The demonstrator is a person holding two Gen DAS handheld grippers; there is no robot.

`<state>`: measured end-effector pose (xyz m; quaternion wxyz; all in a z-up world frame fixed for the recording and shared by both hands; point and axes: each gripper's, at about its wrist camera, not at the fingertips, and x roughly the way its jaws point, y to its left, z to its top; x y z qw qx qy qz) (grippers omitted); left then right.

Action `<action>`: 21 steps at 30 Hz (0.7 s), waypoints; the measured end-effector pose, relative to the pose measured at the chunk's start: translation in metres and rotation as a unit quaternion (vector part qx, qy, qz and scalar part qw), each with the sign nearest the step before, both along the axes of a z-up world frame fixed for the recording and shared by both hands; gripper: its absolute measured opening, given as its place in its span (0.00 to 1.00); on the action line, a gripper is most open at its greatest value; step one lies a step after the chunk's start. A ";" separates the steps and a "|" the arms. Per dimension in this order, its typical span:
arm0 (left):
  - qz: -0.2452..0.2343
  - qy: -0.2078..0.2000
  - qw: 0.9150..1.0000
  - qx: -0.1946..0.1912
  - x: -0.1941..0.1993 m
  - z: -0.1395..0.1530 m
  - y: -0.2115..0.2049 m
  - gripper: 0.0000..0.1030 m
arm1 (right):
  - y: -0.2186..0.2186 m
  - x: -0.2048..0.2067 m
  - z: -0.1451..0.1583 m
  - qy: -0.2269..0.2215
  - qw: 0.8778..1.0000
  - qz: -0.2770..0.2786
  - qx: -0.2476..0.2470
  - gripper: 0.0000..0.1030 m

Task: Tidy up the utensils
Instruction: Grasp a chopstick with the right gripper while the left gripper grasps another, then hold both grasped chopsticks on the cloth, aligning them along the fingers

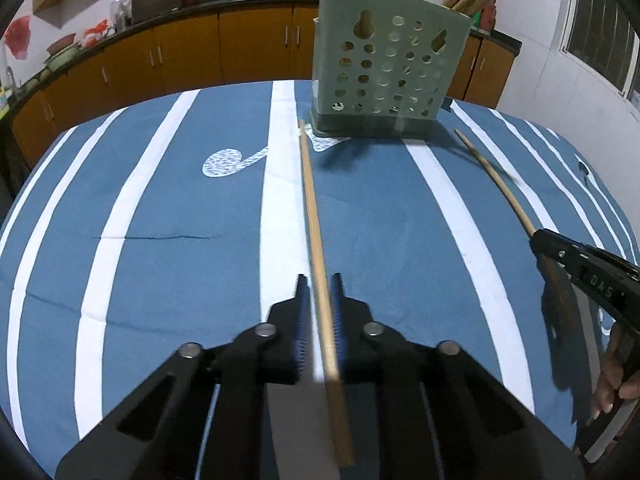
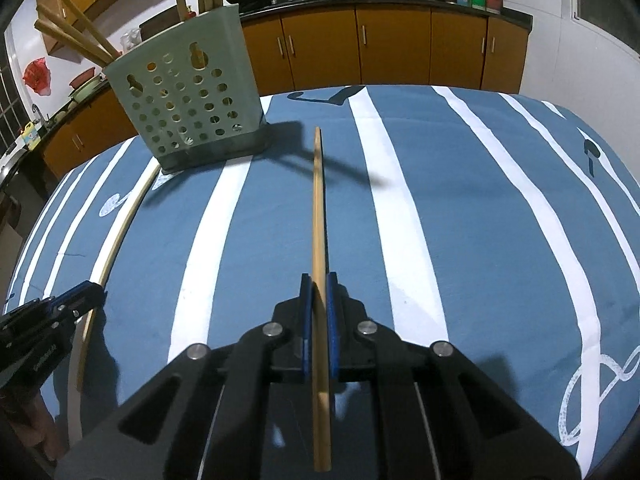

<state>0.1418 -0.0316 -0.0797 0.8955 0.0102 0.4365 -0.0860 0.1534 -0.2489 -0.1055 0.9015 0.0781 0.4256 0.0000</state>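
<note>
A pale green perforated utensil holder (image 1: 390, 76) stands at the far side of the table, with several wooden chopsticks standing in it; it also shows in the right wrist view (image 2: 188, 108). My left gripper (image 1: 320, 286) straddles a wooden chopstick (image 1: 312, 208) that lies on the cloth; the jaws are slightly apart, with a gap on the left side. My right gripper (image 2: 319, 284) is shut on a second chopstick (image 2: 318, 200) and holds it above the cloth, tip towards the holder. That gripper shows at the right edge of the left view (image 1: 538, 240).
The table carries a blue cloth with white stripes (image 1: 160, 220). Orange kitchen cabinets (image 2: 392, 44) and a dark counter with pans run behind it. A window is at the far right.
</note>
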 end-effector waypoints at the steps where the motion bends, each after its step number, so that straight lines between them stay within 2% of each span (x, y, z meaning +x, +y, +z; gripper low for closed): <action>1: 0.005 0.001 1.000 -0.002 0.002 0.000 0.003 0.08 | 0.000 0.000 0.000 -0.001 1.000 0.001 0.000 0.08; 12: 0.084 0.001 0.996 0.014 0.032 0.000 0.062 0.08 | -0.003 0.009 0.004 -0.008 1.000 -0.003 -0.012 0.08; 21: 0.089 -0.012 0.995 0.031 0.039 -0.002 0.070 0.08 | -0.004 0.019 0.000 -0.005 1.000 -0.008 -0.025 0.08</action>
